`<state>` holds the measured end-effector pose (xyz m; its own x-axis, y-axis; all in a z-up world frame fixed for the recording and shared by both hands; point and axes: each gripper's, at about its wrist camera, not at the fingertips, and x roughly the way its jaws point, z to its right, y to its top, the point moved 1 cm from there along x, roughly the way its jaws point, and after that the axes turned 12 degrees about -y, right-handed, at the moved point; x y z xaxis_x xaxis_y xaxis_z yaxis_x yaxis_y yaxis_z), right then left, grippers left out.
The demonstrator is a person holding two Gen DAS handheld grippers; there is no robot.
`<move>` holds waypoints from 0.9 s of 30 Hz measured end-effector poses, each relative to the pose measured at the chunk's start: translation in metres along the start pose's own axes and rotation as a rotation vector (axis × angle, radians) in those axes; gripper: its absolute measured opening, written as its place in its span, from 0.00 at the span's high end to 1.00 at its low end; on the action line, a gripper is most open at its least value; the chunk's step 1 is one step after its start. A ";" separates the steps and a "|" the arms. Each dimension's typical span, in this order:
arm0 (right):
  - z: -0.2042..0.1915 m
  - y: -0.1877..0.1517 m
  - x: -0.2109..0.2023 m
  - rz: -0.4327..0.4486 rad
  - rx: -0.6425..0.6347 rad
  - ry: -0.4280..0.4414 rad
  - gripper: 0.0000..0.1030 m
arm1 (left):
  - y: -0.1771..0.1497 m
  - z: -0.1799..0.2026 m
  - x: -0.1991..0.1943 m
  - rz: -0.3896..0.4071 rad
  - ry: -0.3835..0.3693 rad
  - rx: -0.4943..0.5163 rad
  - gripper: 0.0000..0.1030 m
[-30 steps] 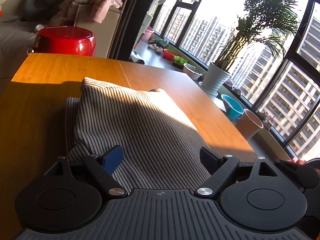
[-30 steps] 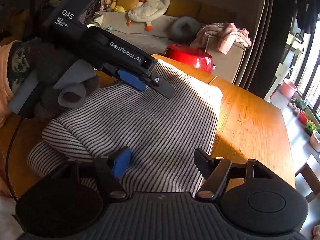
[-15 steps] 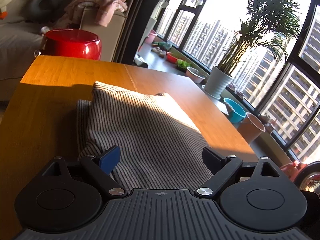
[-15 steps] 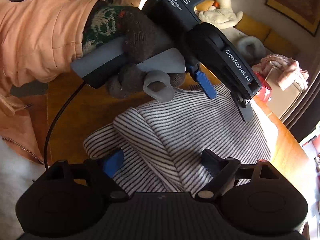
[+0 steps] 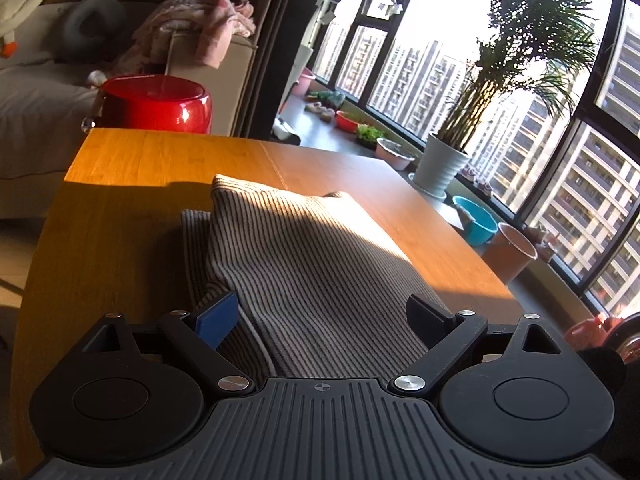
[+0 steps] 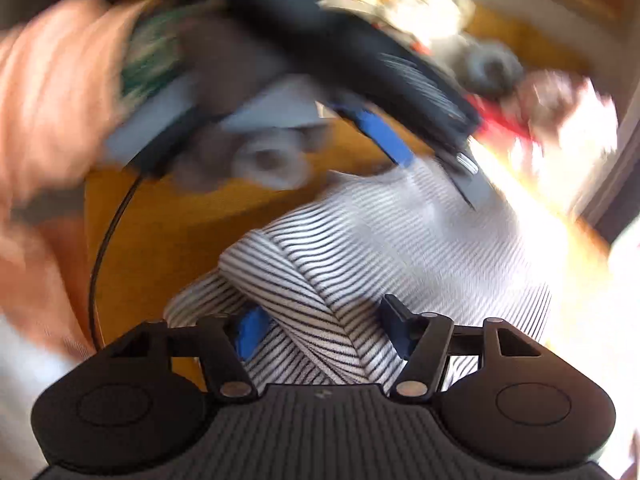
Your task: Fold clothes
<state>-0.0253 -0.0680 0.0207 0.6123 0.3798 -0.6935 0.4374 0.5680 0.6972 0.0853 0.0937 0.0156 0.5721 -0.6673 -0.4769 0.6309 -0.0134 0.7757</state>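
A grey-and-white striped garment (image 5: 312, 264) lies folded on the wooden table (image 5: 140, 184), partly in sunlight. My left gripper (image 5: 322, 314) hovers over its near end, open, the cloth lying under the fingers and not pinched. The right wrist view is blurred by motion. There my right gripper (image 6: 322, 330) straddles a raised, rolled fold of the garment (image 6: 420, 248). Its jaws are closing, the fold between them, and the pads do not visibly press it. The left gripper (image 6: 436, 168) shows above, held in a gloved hand (image 6: 256, 148) over the garment's far part.
A red pot (image 5: 156, 102) stands just past the table's far left corner, before a sofa with pink cloth (image 5: 208, 28). A potted palm (image 5: 440, 168), blue bowl (image 5: 476, 220) and pink cup (image 5: 512, 248) sit along the window. An orange sleeve (image 6: 52, 92) and black cable (image 6: 108, 236) lie left.
The right view has swung and blurred. Its jaws widened, then narrowed around a raised fold of the garment. The left gripper drifted a little, still open over the cloth.
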 end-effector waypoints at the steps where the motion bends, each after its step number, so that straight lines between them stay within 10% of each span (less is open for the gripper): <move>1: 0.011 0.003 0.001 -0.019 0.079 0.030 0.45 | -0.001 0.000 -0.006 0.001 -0.001 0.017 0.07; 9: 0.069 -0.006 0.013 -0.079 0.483 0.215 0.58 | -0.015 0.004 -0.054 -0.017 -0.038 0.137 0.03; 14: 0.038 -0.015 -0.008 0.004 0.135 0.107 0.55 | -0.019 0.003 -0.059 -0.024 -0.040 0.110 0.02; 18: -0.002 -0.022 -0.033 0.043 -0.110 0.107 0.17 | -0.018 0.005 -0.044 -0.029 -0.067 0.089 0.01; 27: -0.012 -0.025 -0.014 0.061 -0.182 -0.093 0.27 | -0.017 0.002 -0.024 -0.015 -0.105 0.057 0.01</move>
<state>-0.0529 -0.0792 0.0106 0.6955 0.3533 -0.6256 0.2764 0.6721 0.6869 0.0597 0.1087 0.0147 0.5031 -0.7411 -0.4446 0.6059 -0.0643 0.7929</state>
